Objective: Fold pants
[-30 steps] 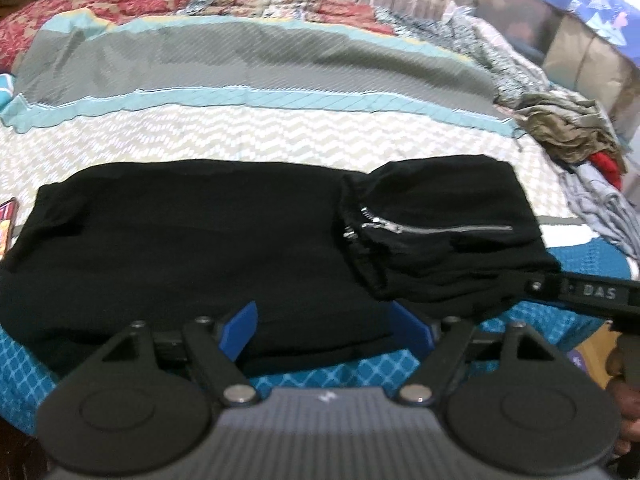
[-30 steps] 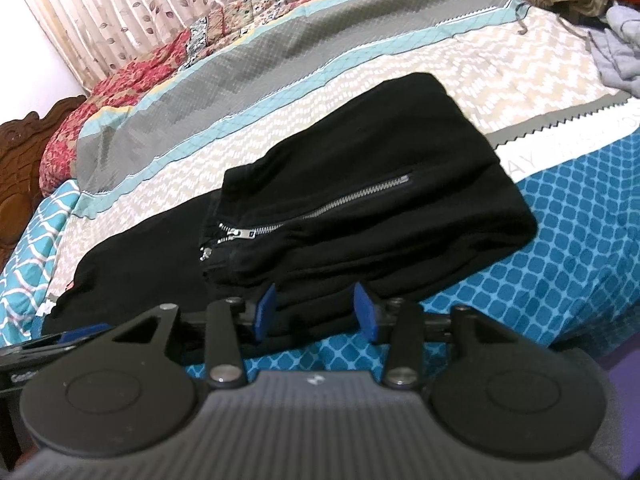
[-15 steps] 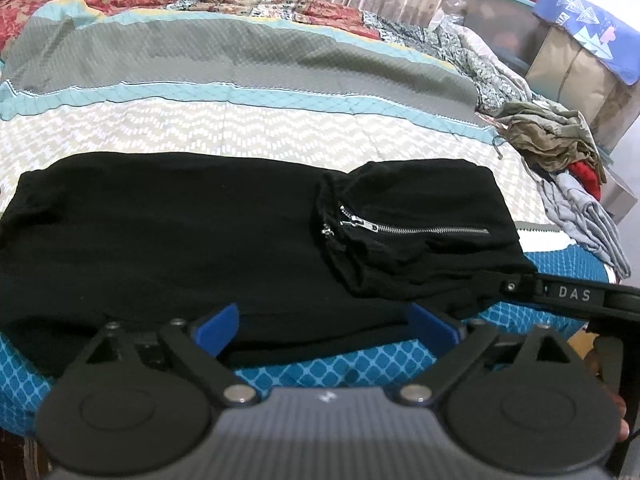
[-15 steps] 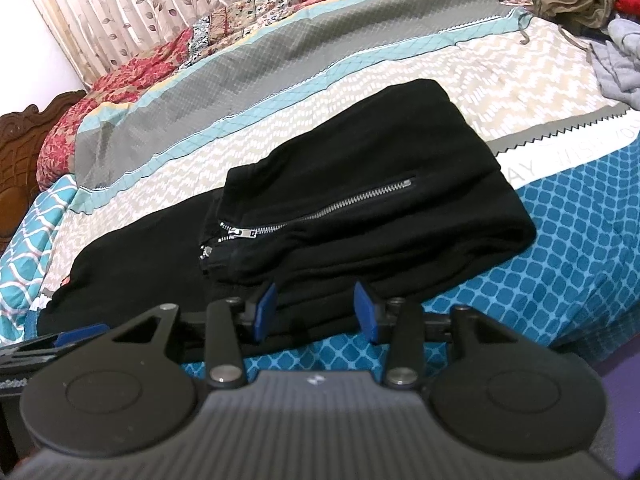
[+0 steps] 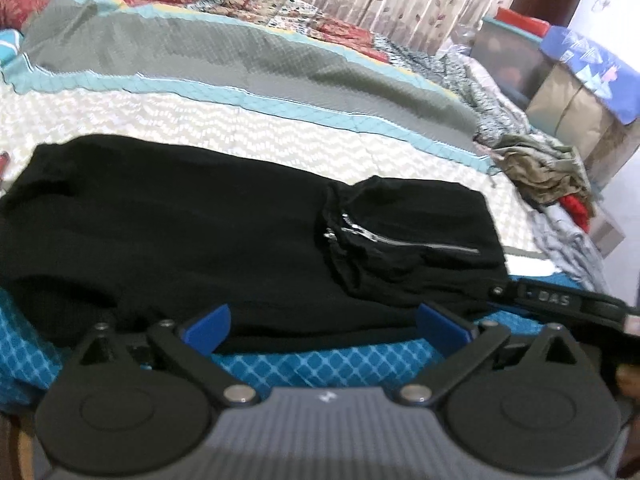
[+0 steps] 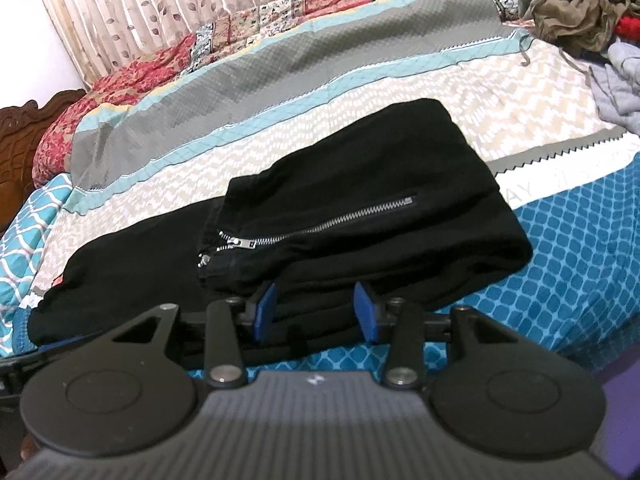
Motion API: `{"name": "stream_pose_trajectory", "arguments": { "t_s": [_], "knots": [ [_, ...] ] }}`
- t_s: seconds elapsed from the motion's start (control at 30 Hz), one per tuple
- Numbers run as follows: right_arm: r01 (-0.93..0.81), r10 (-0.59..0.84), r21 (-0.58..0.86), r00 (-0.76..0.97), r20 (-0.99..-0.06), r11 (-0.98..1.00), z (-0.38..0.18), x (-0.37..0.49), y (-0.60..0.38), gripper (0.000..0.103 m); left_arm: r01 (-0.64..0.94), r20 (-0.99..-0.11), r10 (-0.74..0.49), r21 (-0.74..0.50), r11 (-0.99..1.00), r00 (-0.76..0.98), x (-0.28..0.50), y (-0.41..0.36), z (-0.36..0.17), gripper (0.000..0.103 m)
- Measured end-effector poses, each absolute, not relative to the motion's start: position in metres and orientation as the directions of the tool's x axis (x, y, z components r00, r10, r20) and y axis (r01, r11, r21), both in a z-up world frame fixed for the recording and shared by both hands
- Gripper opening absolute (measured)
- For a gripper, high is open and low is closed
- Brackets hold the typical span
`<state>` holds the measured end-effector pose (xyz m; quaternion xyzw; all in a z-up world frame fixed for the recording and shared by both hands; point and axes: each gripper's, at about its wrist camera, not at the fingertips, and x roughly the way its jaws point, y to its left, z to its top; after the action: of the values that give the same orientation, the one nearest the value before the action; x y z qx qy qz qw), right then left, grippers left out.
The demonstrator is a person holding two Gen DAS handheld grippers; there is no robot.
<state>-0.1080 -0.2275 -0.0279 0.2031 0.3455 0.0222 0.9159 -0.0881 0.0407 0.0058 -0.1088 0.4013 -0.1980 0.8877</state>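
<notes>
Black pants (image 5: 180,232) lie across the near edge of the bed, their right end folded over so a silver zipper (image 5: 400,242) faces up. My left gripper (image 5: 324,326) hovers at their near hem. Its jaws are opening wide, the blue pads clear of the cloth. In the right wrist view the folded part of the pants (image 6: 360,184) with its zipper (image 6: 320,226) lies just ahead. My right gripper (image 6: 315,312) stands half open at its near edge, with cloth showing between the pads but no squeeze visible. One of its fingers (image 5: 552,300) shows at the right.
The bed carries a patterned quilt (image 5: 240,60) with grey, teal and zigzag bands. A heap of loose clothes (image 5: 548,176) lies at the far right corner, also seen as clothes (image 6: 580,4). Storage boxes (image 5: 520,60) stand beyond. A wooden headboard (image 6: 16,148) is at the left.
The left gripper's jaws have spread much wider, and its view has tilted slightly. The right gripper and the pants have stayed as they were.
</notes>
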Motion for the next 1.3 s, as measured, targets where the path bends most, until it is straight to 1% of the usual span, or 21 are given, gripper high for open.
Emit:
{"name": "stream_pose_trajectory", "arguments": {
  "t_s": [0.1, 0.17, 0.27, 0.4, 0.53, 0.63, 0.73, 0.9, 0.97, 1.0, 1.03, 1.07, 1.1, 1.13, 1.2, 1.3],
  "knots": [
    [0.105, 0.179, 0.388, 0.758, -0.627, 0.916, -0.029, -0.107, -0.226, 0.046, 0.298, -0.655, -0.51, -0.415, 0.86, 0.558, -0.087, 0.042, 0.003, 0.103],
    [0.104, 0.179, 0.385, 0.757, -0.629, 0.917, -0.029, -0.106, -0.225, 0.046, 0.302, -0.658, -0.523, -0.428, 0.852, 0.543, -0.086, 0.041, 0.001, 0.103],
    [0.101, 0.178, 0.379, 0.755, -0.632, 0.92, -0.029, -0.107, -0.221, 0.046, 0.279, -0.658, -0.486, -0.4, 0.873, 0.575, -0.086, 0.045, 0.005, 0.103],
    [0.1, 0.172, 0.369, 0.752, -0.636, 0.924, -0.028, -0.108, -0.218, 0.046, 0.209, -0.596, -0.416, -0.386, 0.898, 0.687, -0.095, 0.08, 0.02, 0.103],
    [0.089, 0.176, 0.355, 0.74, -0.649, 0.931, -0.03, -0.104, -0.211, 0.046, 0.074, -0.552, -0.335, -0.441, 0.895, 0.764, -0.104, 0.141, 0.028, 0.103],
    [0.07, 0.188, 0.345, 0.729, -0.658, 0.936, -0.032, -0.1, -0.2, 0.046, -0.087, -0.566, -0.279, -0.535, 0.841, 0.776, -0.101, 0.19, 0.019, 0.103],
    [0.047, 0.201, 0.334, 0.718, -0.666, 0.942, -0.032, -0.097, -0.19, 0.046, -0.195, -0.59, -0.292, -0.624, 0.757, 0.753, -0.09, 0.224, 0.0, 0.103],
    [0.039, 0.192, 0.312, 0.712, -0.675, 0.949, -0.031, -0.097, -0.184, 0.046, -0.253, -0.582, -0.334, -0.704, 0.664, 0.742, -0.063, 0.249, -0.03, 0.103],
    [0.053, 0.181, 0.31, 0.713, -0.678, 0.949, -0.031, -0.097, -0.186, 0.046, -0.284, -0.588, -0.349, -0.725, 0.628, 0.73, -0.049, 0.253, -0.042, 0.096],
    [0.059, 0.177, 0.309, 0.713, -0.678, 0.949, -0.031, -0.097, -0.186, 0.046, -0.289, -0.587, -0.358, -0.733, 0.616, 0.726, -0.045, 0.255, -0.047, 0.079],
    [0.063, 0.172, 0.307, 0.714, -0.679, 0.95, -0.03, -0.097, -0.187, 0.046, -0.288, -0.585, -0.363, -0.737, 0.611, 0.725, -0.041, 0.253, -0.052, 0.052],
    [0.066, 0.168, 0.304, 0.714, -0.679, 0.95, -0.03, -0.097, -0.186, 0.046, -0.299, -0.598, -0.357, -0.728, 0.618, 0.718, -0.035, 0.251, -0.054, 0.041],
    [0.068, 0.165, 0.301, 0.715, -0.68, 0.951, -0.03, -0.097, -0.185, 0.046, -0.3, -0.607, -0.35, -0.716, 0.631, 0.713, -0.03, 0.248, -0.054, 0.021],
    [0.067, 0.163, 0.298, 0.715, -0.68, 0.952, -0.029, -0.097, -0.184, 0.046, -0.279, -0.598, -0.353, -0.714, 0.642, 0.72, -0.028, 0.244, -0.051, 0.016],
    [0.06, 0.162, 0.291, 0.716, -0.679, 0.955, -0.029, -0.095, -0.182, 0.046, -0.216, -0.569, -0.339, -0.694, 0.687, 0.749, -0.028, 0.229, -0.034, 0.015],
    [0.052, 0.16, 0.287, 0.729, -0.666, 0.957, -0.024, -0.091, -0.181, 0.046, -0.024, -0.524, -0.306, -0.531, 0.847, 0.795, -0.033, 0.175, 0.004, 0.015]
  ]
}}
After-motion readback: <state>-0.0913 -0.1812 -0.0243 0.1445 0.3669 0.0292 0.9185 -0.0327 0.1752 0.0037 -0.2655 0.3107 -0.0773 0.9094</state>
